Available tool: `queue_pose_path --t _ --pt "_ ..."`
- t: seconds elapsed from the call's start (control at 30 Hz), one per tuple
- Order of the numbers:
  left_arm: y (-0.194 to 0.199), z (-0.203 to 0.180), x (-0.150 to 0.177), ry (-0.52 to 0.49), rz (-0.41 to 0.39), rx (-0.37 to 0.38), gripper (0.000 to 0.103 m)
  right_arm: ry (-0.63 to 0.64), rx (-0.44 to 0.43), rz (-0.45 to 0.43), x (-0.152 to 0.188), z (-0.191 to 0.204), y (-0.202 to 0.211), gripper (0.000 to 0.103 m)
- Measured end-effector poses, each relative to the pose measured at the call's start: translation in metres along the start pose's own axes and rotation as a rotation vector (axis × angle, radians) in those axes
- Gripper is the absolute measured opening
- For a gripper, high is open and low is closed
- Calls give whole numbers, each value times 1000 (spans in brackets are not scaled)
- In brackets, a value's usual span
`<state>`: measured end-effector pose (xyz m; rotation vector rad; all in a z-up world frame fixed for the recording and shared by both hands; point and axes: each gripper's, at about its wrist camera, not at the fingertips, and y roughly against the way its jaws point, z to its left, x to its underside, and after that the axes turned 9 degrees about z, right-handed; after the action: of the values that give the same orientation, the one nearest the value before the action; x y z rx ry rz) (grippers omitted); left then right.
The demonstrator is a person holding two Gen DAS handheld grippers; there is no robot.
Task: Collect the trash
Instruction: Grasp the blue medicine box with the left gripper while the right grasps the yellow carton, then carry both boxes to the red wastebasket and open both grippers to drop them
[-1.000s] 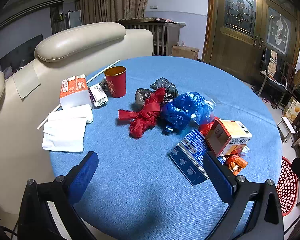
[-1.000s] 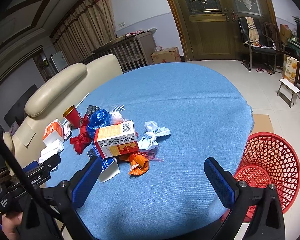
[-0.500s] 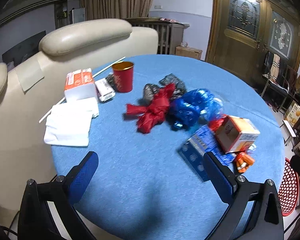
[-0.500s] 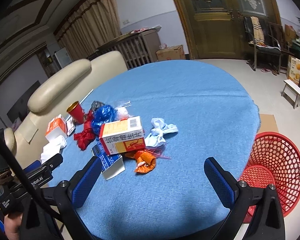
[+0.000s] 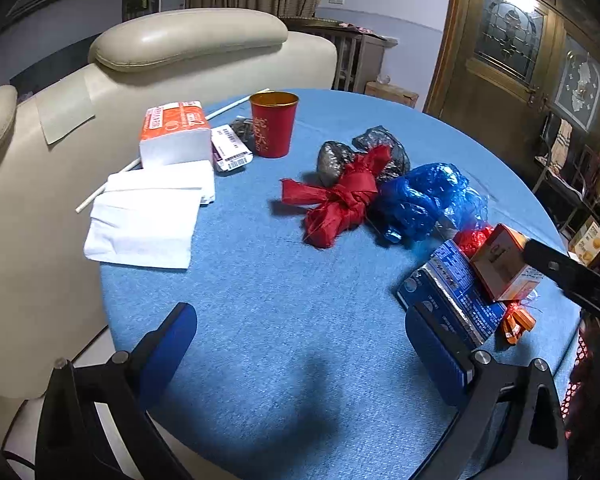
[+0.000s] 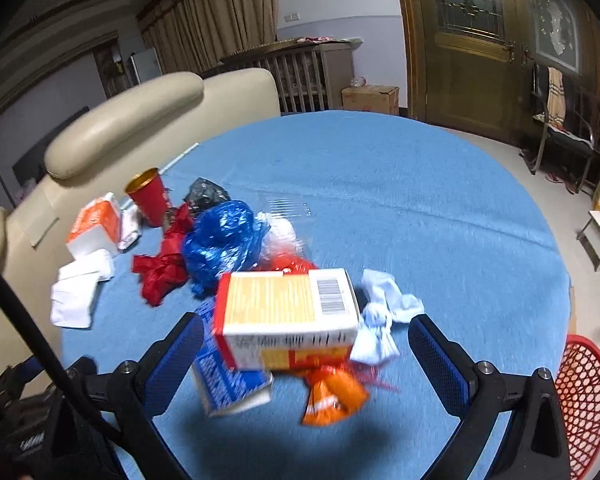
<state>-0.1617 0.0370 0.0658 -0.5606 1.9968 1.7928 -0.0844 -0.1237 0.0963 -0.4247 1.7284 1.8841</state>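
Note:
Trash lies piled on the round blue table: a red knotted bag, a blue plastic bag, black bags, a flat blue carton and an orange-and-white box. Below the box lie an orange wrapper and a white crumpled bag. My right gripper is open, its fingers on either side of the box's near end, touching nothing. My left gripper is open over bare cloth, short of the pile.
A red cup, a tissue pack, white napkins and a straw sit at the table's left by a cream sofa. A red mesh basket stands on the floor at the right. Wooden doors stand behind.
Both grippers have moved forward toward the pile. The orange-and-white box now looms large between the right gripper's fingers. Both stay open.

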Motion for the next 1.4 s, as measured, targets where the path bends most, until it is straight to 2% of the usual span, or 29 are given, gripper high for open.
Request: queue_pose_path --t 0.17,0.23,0.33,0.57,0.7,0.8,0.87,0.9,0.97,1.1,1.27,1.4 --pt "-6 -12 -2 -26 14 13 103 46 12 39 -5 6 -23 103" --pt "-7 -18 -3 -36 18 14 103 48 -21 45 -3 4 -23 82" --pt "-9 -31 -2 -56 25 31 103 23 -51 11 3 -6 -8 82" --pt "-17 -92 -4 -113 40 55 103 -90 -34 -67 17 -53 30 82" --pt "-29 -124 -13 -100 49 26 103 -157 -22 -91 27 -82 49 82" --pt "-47 -139 -15 -101 71 -35 103 -180 -13 -87 32 -95 55 82" --pt "-60 -144 -15 -112 101 -46 103 -182 -2 -83 35 -100 55 82" --pt "-65 -146 -13 -126 112 -47 100 -184 5 -80 36 -102 55 82" --pt "-71 -146 -10 -146 127 -20 85 -185 13 -74 38 -104 54 82" --pt "-64 -140 -9 -153 108 26 76 -176 36 -74 40 -104 54 82" --pt "-48 -128 -6 -151 82 38 74 -184 48 -78 41 -106 55 82" --pt "-27 -123 -3 -147 31 42 73 -197 61 -81 45 -113 59 82"
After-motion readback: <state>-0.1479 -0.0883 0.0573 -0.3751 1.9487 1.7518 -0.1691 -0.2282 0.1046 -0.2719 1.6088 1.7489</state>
